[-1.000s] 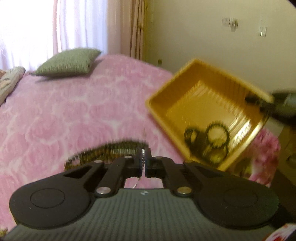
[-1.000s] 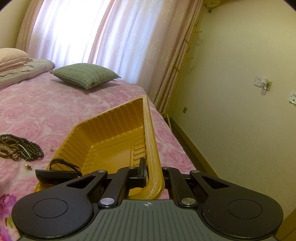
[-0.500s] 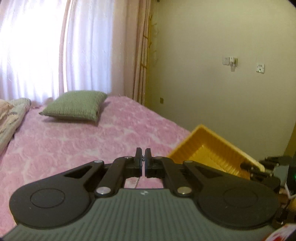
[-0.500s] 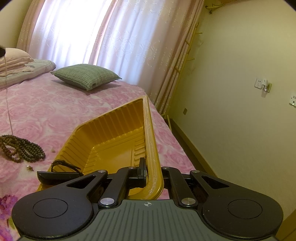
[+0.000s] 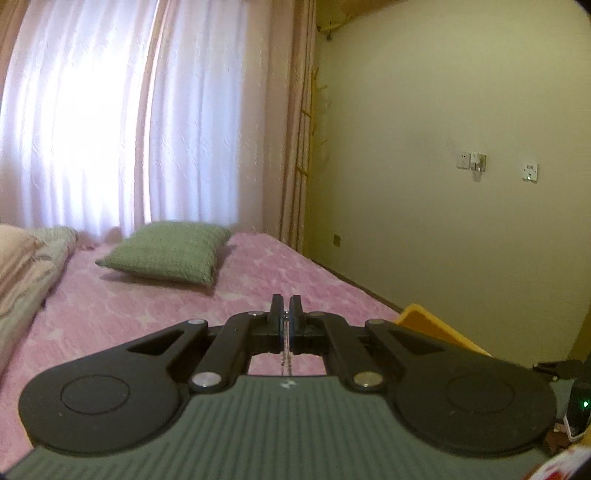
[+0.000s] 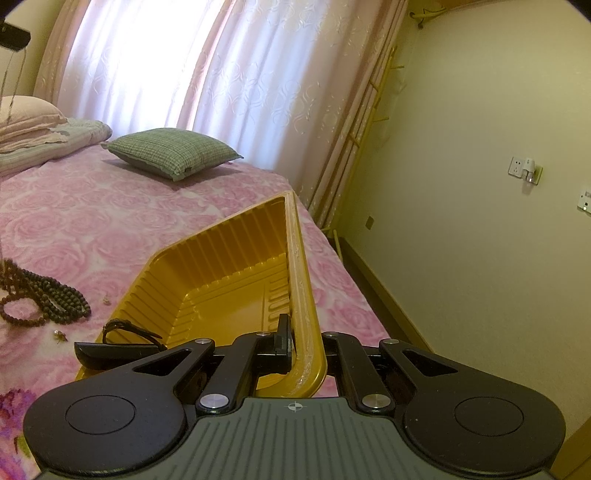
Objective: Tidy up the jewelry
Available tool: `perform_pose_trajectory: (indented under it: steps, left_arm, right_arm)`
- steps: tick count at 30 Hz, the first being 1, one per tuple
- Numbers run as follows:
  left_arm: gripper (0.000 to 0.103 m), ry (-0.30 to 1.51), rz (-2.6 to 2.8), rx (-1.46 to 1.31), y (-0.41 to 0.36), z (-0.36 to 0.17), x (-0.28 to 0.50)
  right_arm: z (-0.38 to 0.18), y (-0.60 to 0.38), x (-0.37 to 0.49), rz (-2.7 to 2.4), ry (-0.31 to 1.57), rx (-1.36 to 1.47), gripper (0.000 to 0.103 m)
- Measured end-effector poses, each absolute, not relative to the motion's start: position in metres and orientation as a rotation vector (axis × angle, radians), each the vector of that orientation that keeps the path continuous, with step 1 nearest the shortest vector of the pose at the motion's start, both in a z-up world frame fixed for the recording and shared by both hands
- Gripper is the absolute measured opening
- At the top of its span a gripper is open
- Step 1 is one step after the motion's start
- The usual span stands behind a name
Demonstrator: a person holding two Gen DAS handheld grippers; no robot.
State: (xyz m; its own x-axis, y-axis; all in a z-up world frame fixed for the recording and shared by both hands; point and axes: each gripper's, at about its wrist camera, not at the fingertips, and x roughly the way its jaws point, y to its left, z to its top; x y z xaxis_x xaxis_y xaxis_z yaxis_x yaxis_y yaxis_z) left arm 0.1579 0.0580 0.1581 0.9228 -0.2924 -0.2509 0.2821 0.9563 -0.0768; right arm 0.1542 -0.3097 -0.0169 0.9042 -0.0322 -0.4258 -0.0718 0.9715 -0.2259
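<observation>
My left gripper is shut on a thin silver chain that hangs down between the fingers, high above the bed. In the right wrist view that chain dangles at the far left from the left gripper's tip. My right gripper is shut on the rim of a yellow plastic tray, held tilted over the bed. A black bracelet and a dark flat piece lie at the tray's near corner. A corner of the tray shows in the left wrist view.
Dark beaded necklaces lie piled on the pink floral bedspread, with a small gold piece beside them. A green pillow lies near the curtains. Folded bedding is at the left. The wall is to the right.
My left gripper has risen and tilted up with the chain; the beads and tray interior have dropped out of its view. The right gripper and tray have barely moved.
</observation>
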Motion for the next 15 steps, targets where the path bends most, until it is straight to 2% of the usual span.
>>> perform_pose_trajectory:
  steps: [4,15]
  left_arm:
    - [0.002,0.304,-0.290,-0.041,0.062,0.151,0.160]
    - [0.002,0.625,-0.086,-0.006,0.098,0.038,0.156]
  right_arm:
    - [-0.017,-0.310,0.153,0.019,0.440,-0.242,0.005]
    - [-0.017,-0.309,0.154,0.019,0.440,-0.242,0.005]
